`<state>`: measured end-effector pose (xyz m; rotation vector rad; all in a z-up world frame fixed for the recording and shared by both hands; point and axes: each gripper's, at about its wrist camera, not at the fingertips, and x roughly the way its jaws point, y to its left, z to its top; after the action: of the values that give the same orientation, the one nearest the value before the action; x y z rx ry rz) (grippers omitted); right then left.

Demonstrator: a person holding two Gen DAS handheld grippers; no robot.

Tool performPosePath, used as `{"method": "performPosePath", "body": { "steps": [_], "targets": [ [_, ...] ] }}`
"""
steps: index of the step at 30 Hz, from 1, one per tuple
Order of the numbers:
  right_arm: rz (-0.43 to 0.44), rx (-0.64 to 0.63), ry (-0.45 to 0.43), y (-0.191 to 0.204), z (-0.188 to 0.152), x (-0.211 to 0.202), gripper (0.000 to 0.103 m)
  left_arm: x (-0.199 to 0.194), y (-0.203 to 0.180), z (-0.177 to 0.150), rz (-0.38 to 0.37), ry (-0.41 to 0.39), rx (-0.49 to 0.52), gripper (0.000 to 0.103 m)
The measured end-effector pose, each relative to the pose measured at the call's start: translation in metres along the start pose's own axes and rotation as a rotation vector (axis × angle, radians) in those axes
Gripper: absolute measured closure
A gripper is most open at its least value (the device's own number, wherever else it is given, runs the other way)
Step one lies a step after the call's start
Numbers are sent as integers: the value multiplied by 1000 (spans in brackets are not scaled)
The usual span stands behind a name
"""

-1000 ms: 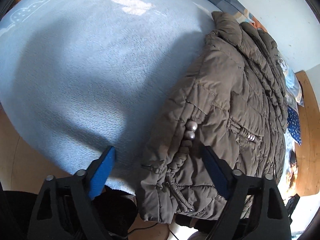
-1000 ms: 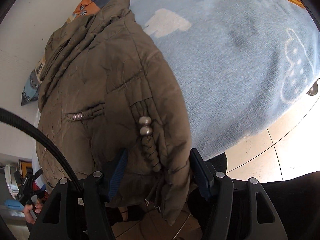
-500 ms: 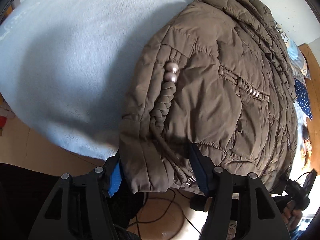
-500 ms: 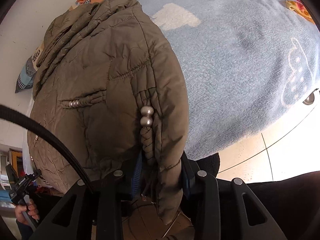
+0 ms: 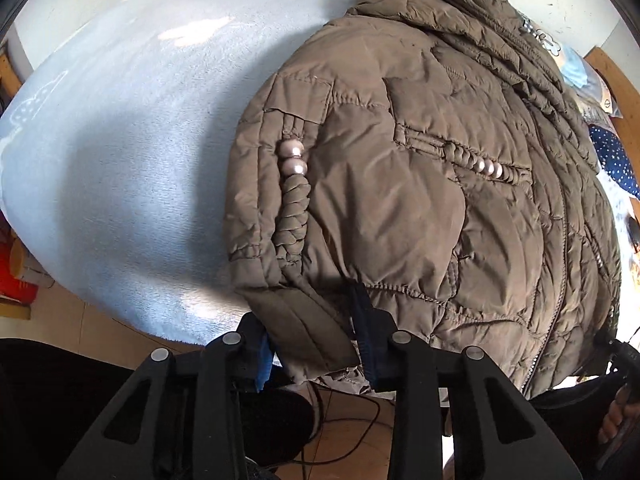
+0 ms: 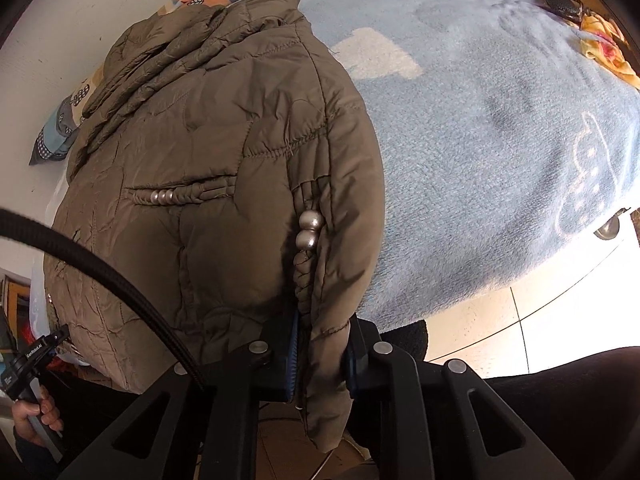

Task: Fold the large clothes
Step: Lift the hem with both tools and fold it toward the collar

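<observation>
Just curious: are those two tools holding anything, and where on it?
Both are closing on the brown jacket: the left tool and right tool each pinch its bottom hem.

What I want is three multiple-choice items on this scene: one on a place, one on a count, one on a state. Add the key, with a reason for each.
1. The brown puffer jacket lies on
A. a light blue blanket
B. a wooden table
C. a tiled floor

2. How many pearl beads sit on the sleeve's braided trim?
A. none
B. two
C. five

3. In the right wrist view, the sleeve cuff is
A. lying free on the bed
B. tucked into the pocket
C. between the right gripper's jaws

Key:
1 A: the light blue blanket spreads out beside and under the jacket.
2 B: two pearl beads sit one above the other atop the braid.
3 C: the right gripper is closing, and its blue pads press on the sleeve cuff.
</observation>
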<state>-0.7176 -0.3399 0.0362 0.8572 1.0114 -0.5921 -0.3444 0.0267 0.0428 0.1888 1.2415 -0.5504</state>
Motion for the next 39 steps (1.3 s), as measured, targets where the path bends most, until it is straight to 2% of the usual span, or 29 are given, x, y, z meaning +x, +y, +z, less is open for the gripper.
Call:
{"method": "performPosePath", "body": {
  "steps": [9, 18, 20, 21, 23, 24, 26, 29, 31, 36, 39],
  "targets": [
    [-22, 6, 19, 8, 3, 13, 80, 11, 2, -3, 15, -4, -24, 63],
    [-39, 22, 42, 10, -3, 7, 63, 23, 5, -1, 20, 9, -47, 55],
    [-54, 14, 64, 11, -5, 10, 65, 26, 10, 1, 27, 19, -68, 46],
    [-59, 9, 64, 13, -6, 11, 67, 26, 14, 1, 23, 23, -81, 44],
    [-70, -14, 56, 19, -8, 12, 80, 28, 19, 3, 12, 27, -97, 43],
    [-71, -13, 50, 19, -8, 11, 82, 27, 18, 3, 15, 20, -87, 43],
    [-64, -6, 41, 19, -9, 10, 87, 24, 15, 2, 12, 4, -62, 54],
    [-55, -6, 30, 21, -10, 8, 89, 17, 10, -1, 24, -29, -24, 67],
    [-45, -9, 17, 22, -10, 5, 89, 12, 8, -2, 26, -48, -15, 73],
    [15, 4, -17, 21, -10, -8, 90, -6, 5, -5, 18, -127, 2, 77],
    [81, 11, -47, 18, -8, -18, 91, -17, 1, -10, 13, -175, 22, 77]
  ]
}}
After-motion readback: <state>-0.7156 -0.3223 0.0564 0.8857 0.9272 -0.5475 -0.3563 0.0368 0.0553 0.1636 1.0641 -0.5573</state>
